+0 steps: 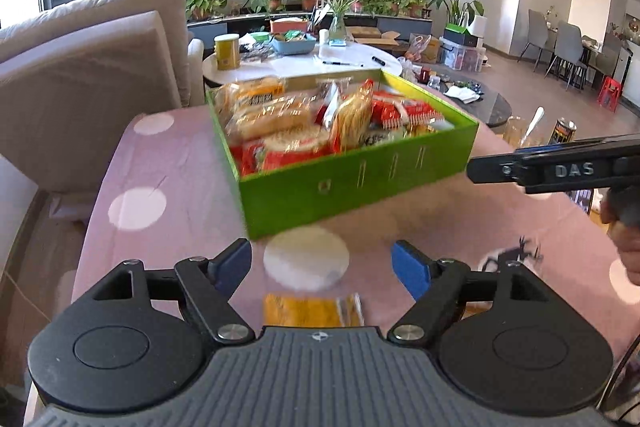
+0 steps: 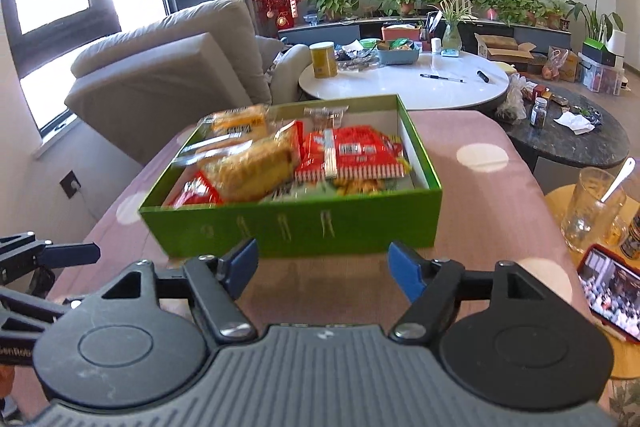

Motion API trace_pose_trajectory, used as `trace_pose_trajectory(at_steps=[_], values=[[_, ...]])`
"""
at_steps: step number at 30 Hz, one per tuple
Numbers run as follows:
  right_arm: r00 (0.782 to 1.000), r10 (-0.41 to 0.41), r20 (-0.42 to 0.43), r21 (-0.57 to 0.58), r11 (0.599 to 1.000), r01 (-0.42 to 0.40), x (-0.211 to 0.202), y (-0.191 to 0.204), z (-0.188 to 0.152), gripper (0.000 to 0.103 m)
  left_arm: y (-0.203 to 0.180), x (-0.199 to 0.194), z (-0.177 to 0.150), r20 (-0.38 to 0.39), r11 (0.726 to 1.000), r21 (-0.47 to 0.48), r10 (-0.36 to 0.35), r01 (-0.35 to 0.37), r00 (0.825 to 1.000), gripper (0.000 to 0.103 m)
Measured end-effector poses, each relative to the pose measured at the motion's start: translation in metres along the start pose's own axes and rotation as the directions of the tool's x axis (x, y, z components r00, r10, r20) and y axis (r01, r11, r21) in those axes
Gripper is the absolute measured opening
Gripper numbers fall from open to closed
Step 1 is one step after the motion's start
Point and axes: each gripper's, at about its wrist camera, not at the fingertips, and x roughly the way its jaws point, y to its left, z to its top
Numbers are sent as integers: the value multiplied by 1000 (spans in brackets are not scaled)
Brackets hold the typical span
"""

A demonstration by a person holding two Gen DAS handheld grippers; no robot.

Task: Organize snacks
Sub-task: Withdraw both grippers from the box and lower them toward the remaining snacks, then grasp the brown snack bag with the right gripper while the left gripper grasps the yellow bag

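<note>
Box [image 1: 352,183] sits on the table [image 1: 180,163], packets [image 1: 280,123] piled inside — one loose packet [image 1: 304,309] lies on the table before it. Sofa [image 1: 80,75] left, round table [image 1: 304,65] behind, mug [image 2: 592,211] and phone [image 2: 610,291] right.

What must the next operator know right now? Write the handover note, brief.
Left gripper: open, nothing between the fingers, over the pink cloth.
Right gripper: open, empty, just short of the green box.
Done: the box already holds red and yellow snack packs.
Left: one yellow packet lies loose on the cloth under the left gripper, outside the box; likely goes in next.
</note>
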Motion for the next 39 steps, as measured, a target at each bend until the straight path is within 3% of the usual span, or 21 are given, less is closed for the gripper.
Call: trace_pose_trajectory(at_steps=[12,15,19,26,32,37,39], values=[[992,43,-116,-51,997,-50,-13,19,-47,66,-4,-5,-44,-81,1000,9,-3,4,997,78],[990,63,-123,-102,992,-76,-22,25,-54,72,-5,-5,-49,-87,1000,2,-8,9,996,78],[979,136,-151,-230,959,-169,-31,38,-69,84,-5,-7,-52,-91,1000,-5,-5,5,996,79],[963,142,-230,-382,897,-224,-23,60,-94,84,-2,-7,-52,-94,1000,-21,5,-7,996,79],[964,80,-252,-307,939,-158,-2,50,-91,85,-1,-4,-52,-103,1000,-27,7,-10,995,79],[983,-68,-171,-202,979,33,14,36,-79,85,-4,-2,-54,-115,1000,-15,-3,1,993,79],[981,-82,-173,-168,984,53,17,30,-77,84,-5,1,-54,-122,1000,-14,-2,1,993,79]])
